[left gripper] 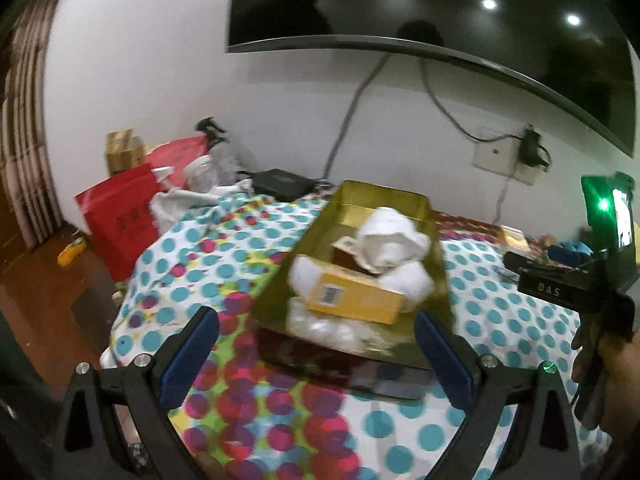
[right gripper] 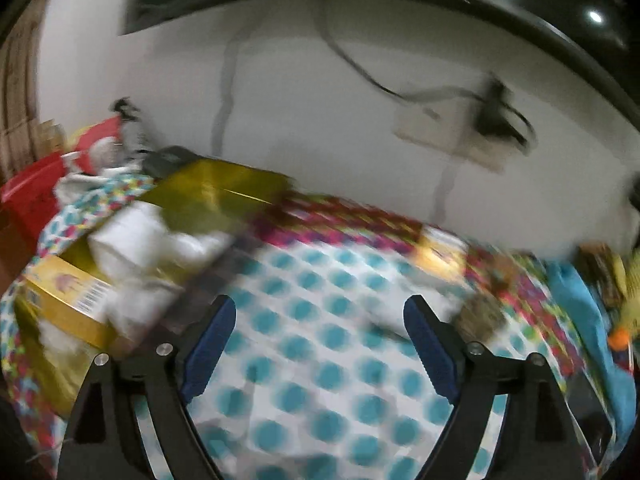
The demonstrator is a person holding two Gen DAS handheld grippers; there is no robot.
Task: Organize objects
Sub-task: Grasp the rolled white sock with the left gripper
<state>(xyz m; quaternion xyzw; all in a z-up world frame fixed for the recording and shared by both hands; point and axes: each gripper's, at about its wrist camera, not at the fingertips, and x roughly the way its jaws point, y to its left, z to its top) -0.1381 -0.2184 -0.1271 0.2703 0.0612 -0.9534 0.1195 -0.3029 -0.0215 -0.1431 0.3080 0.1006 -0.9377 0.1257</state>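
An open gold tin box point(left gripper: 304, 236) lies on the dotted bedspread point(left gripper: 224, 264). In it are white rolled cloths point(left gripper: 390, 240) and a yellow carton point(left gripper: 356, 298) with a barcode. My left gripper point(left gripper: 316, 334) is open, its blue pads point(left gripper: 192, 356) spread just before the box's near end. The right gripper's body point(left gripper: 568, 288) shows at the right of the left wrist view. My right gripper point(right gripper: 320, 328) is open and empty over the bedspread point(right gripper: 320, 380); the tin box point(right gripper: 216, 196), cloths point(right gripper: 132, 236) and carton point(right gripper: 68, 300) lie to its left, blurred.
A dark flat object point(left gripper: 384, 380) lies under the box's near end. A red bag point(left gripper: 120, 220), a cardboard box point(left gripper: 122, 152) and a black device point(left gripper: 280, 184) stand by the wall. A TV point(left gripper: 440, 8) hangs above. A blue cloth point(right gripper: 580, 308) and small items lie at right.
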